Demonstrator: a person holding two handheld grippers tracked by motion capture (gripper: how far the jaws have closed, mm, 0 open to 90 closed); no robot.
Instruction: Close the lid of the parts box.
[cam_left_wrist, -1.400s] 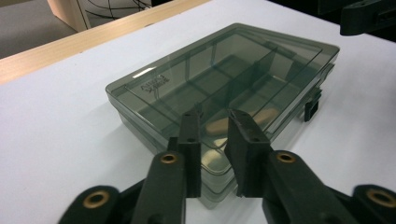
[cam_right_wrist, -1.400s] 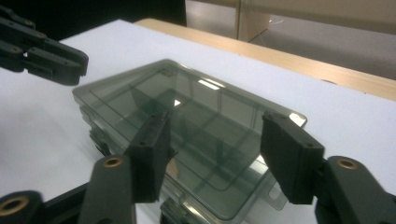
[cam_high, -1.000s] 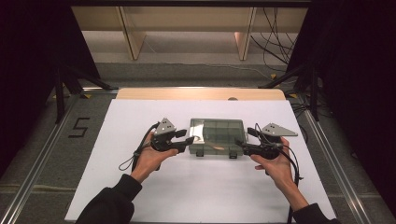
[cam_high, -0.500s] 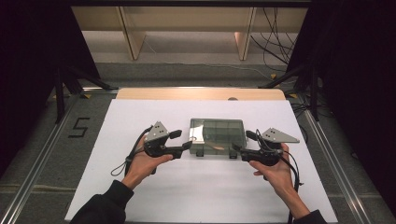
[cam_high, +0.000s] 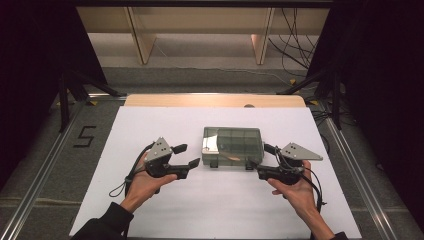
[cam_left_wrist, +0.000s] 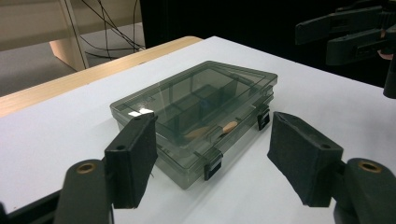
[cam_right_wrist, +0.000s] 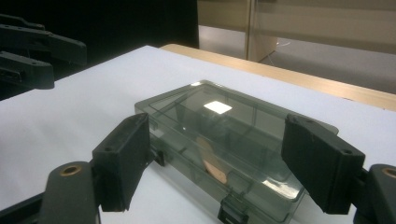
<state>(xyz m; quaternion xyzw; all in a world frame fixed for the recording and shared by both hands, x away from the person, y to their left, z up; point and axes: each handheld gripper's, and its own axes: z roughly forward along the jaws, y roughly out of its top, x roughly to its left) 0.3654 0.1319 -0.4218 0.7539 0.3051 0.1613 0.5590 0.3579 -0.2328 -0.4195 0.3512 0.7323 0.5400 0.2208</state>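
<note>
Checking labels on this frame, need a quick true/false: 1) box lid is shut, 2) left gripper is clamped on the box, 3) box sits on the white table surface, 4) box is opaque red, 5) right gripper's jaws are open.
1) The lid of the box is shut. True: it lies flat, and the black latches sit along the front edge.
2) The left gripper is clamped on the box. False: its jaws stand open, clear of the box, having just been opening with nothing between them.
3) The box sits on the white table. True.
4) The box is opaque red. False: it is smoky and see-through, with dividers visible inside.
5) The right gripper has its jaws open. True: its pads flank the box's end without pressing on it.
</note>
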